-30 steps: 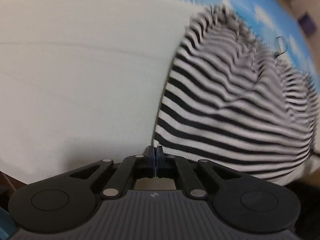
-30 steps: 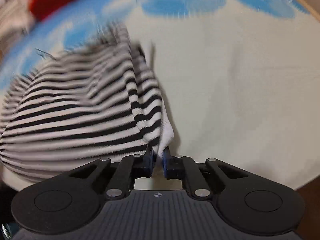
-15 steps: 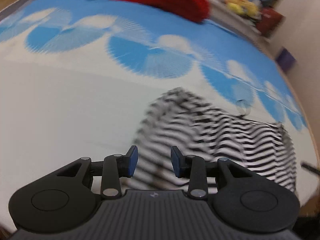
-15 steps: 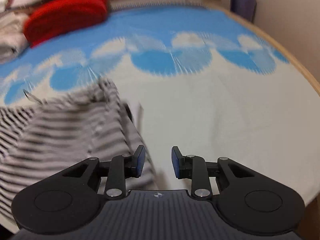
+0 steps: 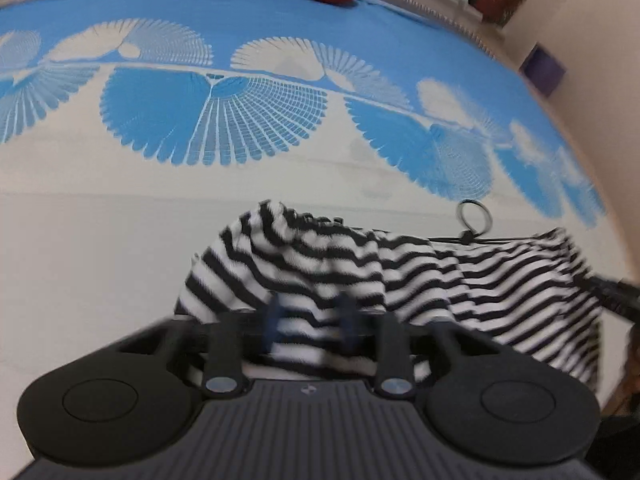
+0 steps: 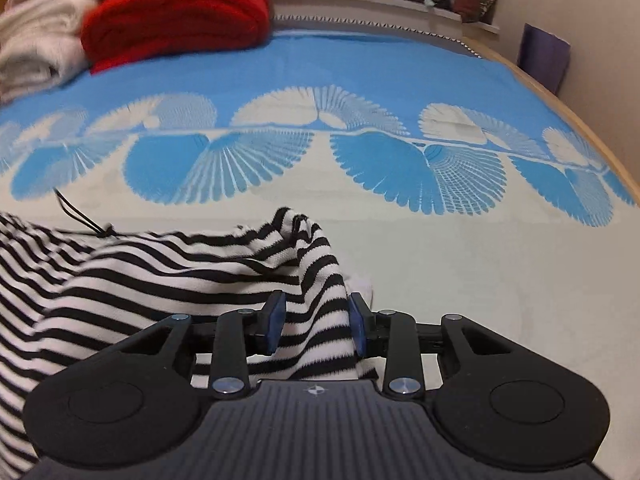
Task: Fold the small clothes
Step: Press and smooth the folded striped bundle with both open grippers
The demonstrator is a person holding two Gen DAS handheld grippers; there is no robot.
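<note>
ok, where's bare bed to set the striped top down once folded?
The pale bedspread is bare left of the striped top, and also to its right in the right wrist view. The blue fan-pattern band beyond it is bare too. Crowded: the far end, with the red blanket and the pale folded pile.

One black-and-white striped knit garment [image 6: 168, 276] lies crumpled near the front edge of the bed. One blue and cream bedspread with a fan pattern [image 6: 360, 80] covers it. One thin metal ring [image 5: 474, 216] sits at the garment's far hem. At the bed's far edge: one folded red knit blanket [image 6: 176, 16], one pile of pale folded cloth [image 6: 36, 52]. Two black two-finger grippers, one per view.
</note>
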